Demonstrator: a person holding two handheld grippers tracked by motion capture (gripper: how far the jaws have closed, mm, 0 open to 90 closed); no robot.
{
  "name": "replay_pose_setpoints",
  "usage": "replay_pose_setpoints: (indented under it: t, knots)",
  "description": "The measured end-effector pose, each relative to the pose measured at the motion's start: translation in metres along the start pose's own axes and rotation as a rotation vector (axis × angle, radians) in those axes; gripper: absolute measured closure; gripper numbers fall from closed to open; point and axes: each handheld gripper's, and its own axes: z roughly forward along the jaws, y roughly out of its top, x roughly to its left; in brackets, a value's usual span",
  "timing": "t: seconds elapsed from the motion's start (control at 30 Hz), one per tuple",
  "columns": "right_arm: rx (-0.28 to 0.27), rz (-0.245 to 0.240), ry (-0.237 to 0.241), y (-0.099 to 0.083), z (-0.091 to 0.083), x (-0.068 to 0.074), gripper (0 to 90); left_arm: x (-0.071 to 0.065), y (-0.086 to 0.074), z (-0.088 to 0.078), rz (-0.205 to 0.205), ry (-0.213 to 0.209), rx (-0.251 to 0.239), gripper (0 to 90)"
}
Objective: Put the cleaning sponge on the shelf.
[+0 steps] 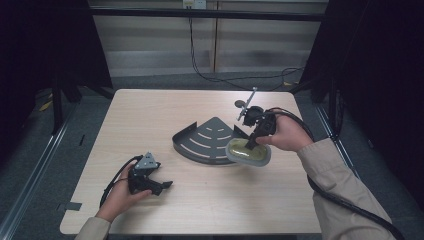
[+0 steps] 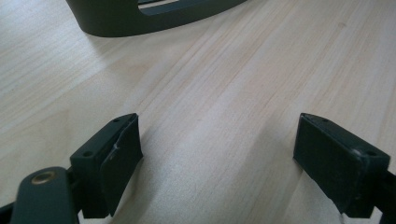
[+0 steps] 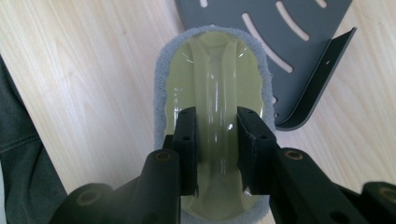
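An oval scrubbing brush (image 1: pixel 249 151) with a pale yellow-green plastic top and a grey pad rim hangs just above the table at the right edge of the grey slotted corner shelf (image 1: pixel 210 140). My right gripper (image 1: pixel 251 143) is shut on the brush's raised centre ridge (image 3: pixel 215 116); the right gripper view has both pads pressed against that ridge, with the shelf (image 3: pixel 299 51) beyond. My left gripper (image 1: pixel 162 186) rests on the table at the front left, jaws wide apart. Bare wood lies between its fingers (image 2: pixel 116 154) in the left gripper view, and the shelf's curved wall (image 2: pixel 140 18) is ahead.
The light wooden table (image 1: pixel 150 110) ends in dark floor on all sides. A black cable (image 1: pixel 210 75) hangs down the back wall and trails along the floor. Dark frame posts stand left and right of the table.
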Motion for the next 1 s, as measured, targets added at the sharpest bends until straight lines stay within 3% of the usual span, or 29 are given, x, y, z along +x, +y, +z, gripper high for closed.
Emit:
replay_pose_setpoints:
  t: [0.43,0.73,1.0]
  knots:
    - [-0.038,0.073,-0.032,0.015,0.001,-0.024,71.3,0.000,0.000,0.000,0.004,0.003,-0.001,14.5]
    - [-0.081,0.162,-0.060,0.026,0.006,-0.038,71.3,-0.001,-0.001,0.000,0.000,0.000,-0.003,14.5]
    - [-0.080,0.223,-0.079,0.036,0.015,-0.045,71.3,0.000,-0.001,-0.001,0.001,-0.003,-0.001,14.5]
